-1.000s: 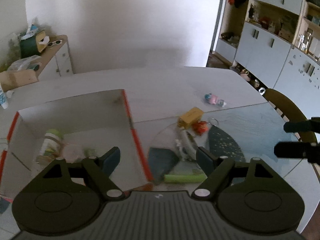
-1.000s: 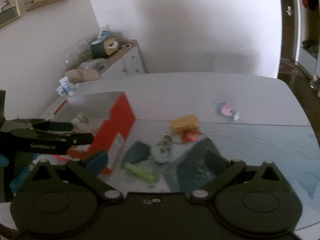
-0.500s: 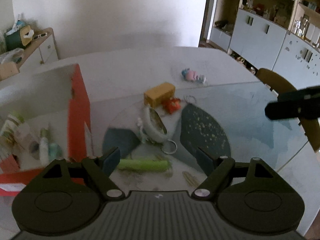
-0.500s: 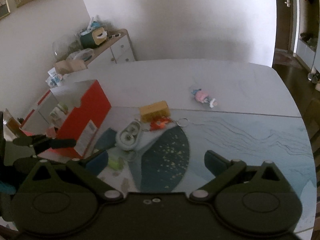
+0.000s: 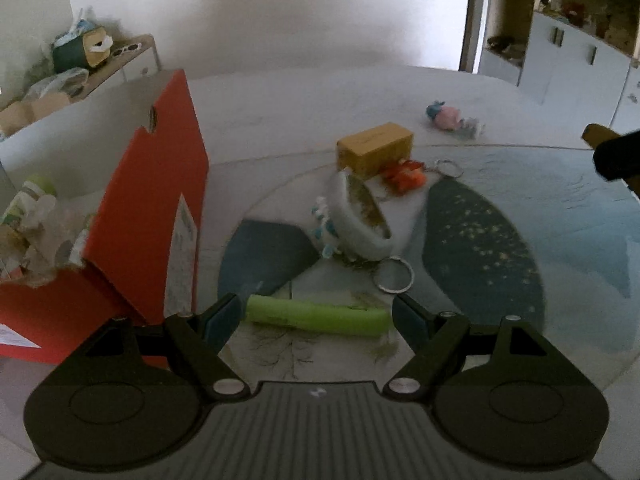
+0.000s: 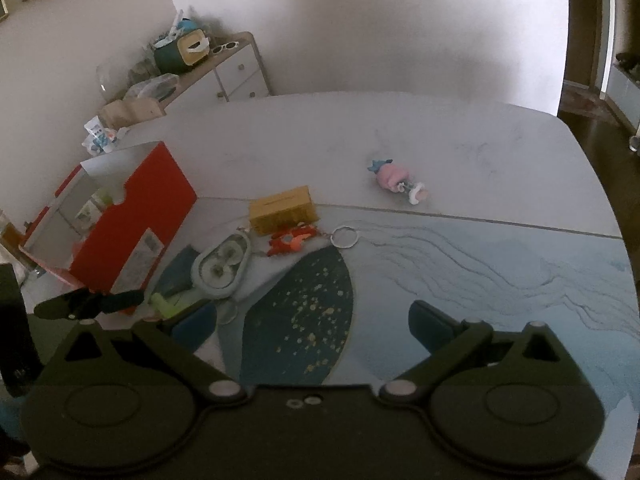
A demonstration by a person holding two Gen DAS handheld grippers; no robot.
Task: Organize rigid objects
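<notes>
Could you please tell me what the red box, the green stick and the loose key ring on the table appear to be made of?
Red open-topped box: likely cardboard, matte, with thin flat walls, a cut notch and a stuck-on label.
Light green stick: possibly plastic or foam; smooth, even colour, too blurred to settle.
Silver key ring: apparently metal, a thin bright loop with a sheen.

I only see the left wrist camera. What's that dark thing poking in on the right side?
Observer: That's the right tongs. They're open, with nothing between them.
Child: What are they pointing at?
Observer: The dark blue speckled patch of the mat, with no toy lying on it.
Child: What's on the front of the white case?
Observer: From the right wrist camera, the white oval case shows two round shapes side by side.
</notes>
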